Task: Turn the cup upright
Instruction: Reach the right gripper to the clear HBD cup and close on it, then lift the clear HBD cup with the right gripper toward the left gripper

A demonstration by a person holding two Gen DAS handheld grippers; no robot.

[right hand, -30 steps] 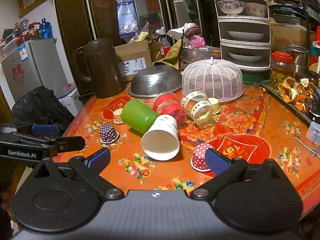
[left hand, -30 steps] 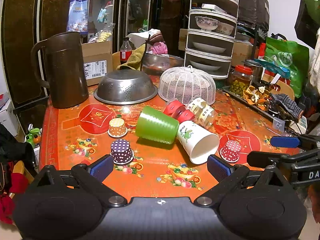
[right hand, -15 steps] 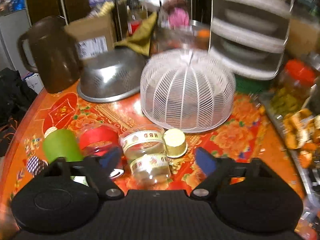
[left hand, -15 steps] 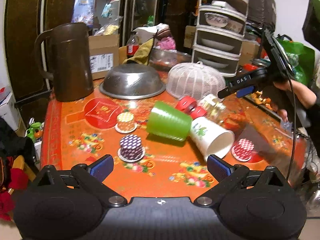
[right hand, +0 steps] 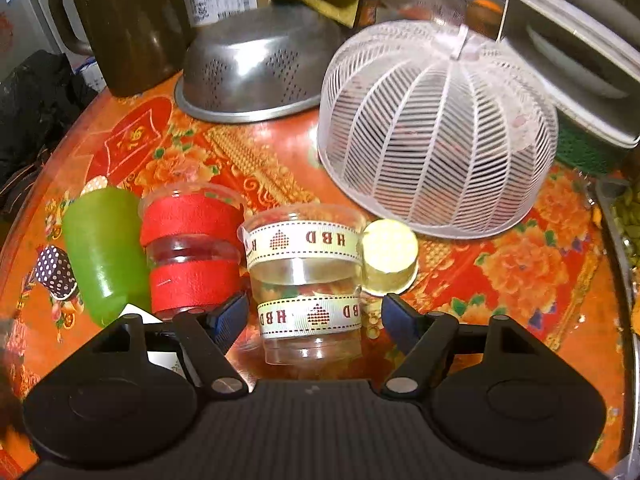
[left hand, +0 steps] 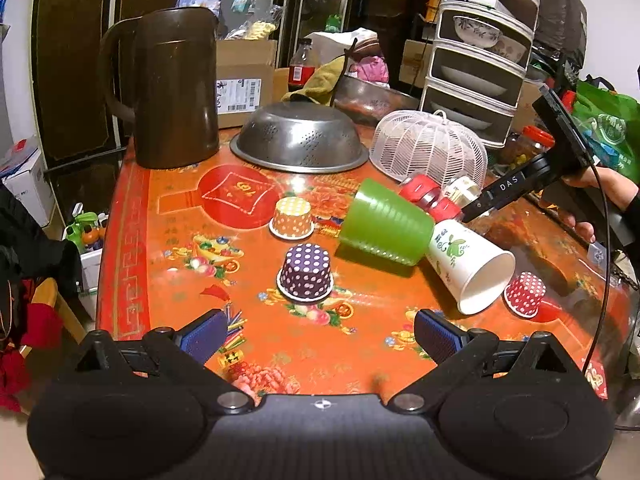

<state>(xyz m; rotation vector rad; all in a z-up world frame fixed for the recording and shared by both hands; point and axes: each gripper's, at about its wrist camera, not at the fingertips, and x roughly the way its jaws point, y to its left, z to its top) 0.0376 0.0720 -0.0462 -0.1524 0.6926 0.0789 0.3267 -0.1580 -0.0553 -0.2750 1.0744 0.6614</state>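
Note:
Several cups lie on their sides on the orange table: a clear cup with HBD ribbons (right hand: 308, 280), a clear cup with red bands (right hand: 192, 252), a green cup (left hand: 384, 228) and a white paper cup (left hand: 472, 268). My right gripper (right hand: 314, 318) is open, its fingers either side of the HBD cup's base end, close to it. In the left wrist view the right gripper's finger (left hand: 504, 196) reaches over those cups. My left gripper (left hand: 320, 336) is open and empty above the table's near edge, in front of an upside-down purple dotted cup (left hand: 306, 272).
Small upside-down paper cups: orange dotted (left hand: 292, 218), red dotted (left hand: 524, 294), gold (right hand: 388, 256). A white mesh food cover (right hand: 436, 132), an overturned steel colander (left hand: 300, 142) and a brown jug (left hand: 172, 88) stand behind. A tiered rack (left hand: 480, 52) is at back right.
My right gripper has moved forward and down over the cups, closing in on the HBD cup. My left gripper has drifted slightly left; the cups have not moved.

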